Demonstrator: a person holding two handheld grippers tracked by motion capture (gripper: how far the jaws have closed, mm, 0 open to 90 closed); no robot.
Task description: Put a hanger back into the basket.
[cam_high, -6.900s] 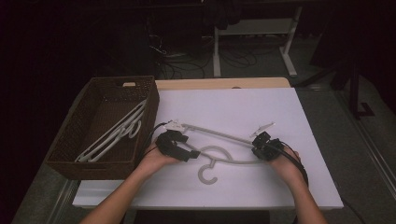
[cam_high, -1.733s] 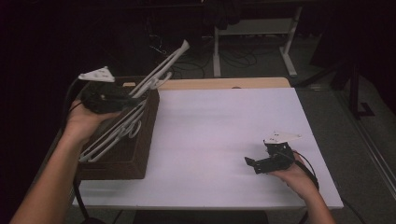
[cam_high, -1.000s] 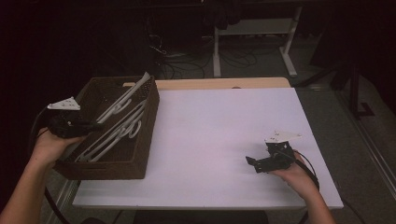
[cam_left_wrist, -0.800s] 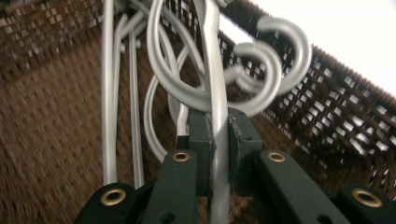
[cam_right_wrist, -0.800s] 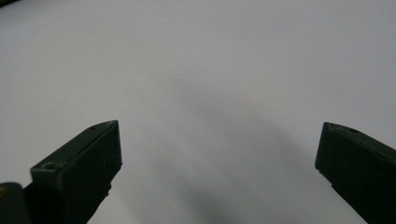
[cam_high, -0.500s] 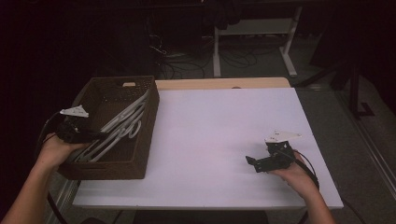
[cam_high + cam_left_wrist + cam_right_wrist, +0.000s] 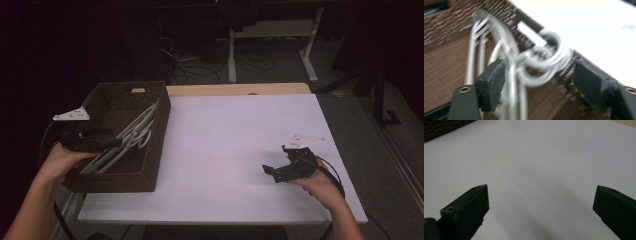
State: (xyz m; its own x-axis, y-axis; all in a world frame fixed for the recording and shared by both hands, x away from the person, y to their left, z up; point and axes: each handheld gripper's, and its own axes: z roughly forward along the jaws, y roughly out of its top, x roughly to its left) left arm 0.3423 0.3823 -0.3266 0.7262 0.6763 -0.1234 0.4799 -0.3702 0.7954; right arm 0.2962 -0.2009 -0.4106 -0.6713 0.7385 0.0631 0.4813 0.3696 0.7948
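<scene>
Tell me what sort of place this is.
Probably a lab or workshop recording station: a white table in a dark room, loose floor cables, a desk frame behind, and a wicker basket of hangers.

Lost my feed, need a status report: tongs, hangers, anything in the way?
Left tongs just opened, hanger released. Hangers lie in the basket. Right tongs open, nothing between them, over the white table. Nothing in the way.

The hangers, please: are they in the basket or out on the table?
In the basket: the hangers lie slanted inside its walls, hooks against the far wall.
</scene>
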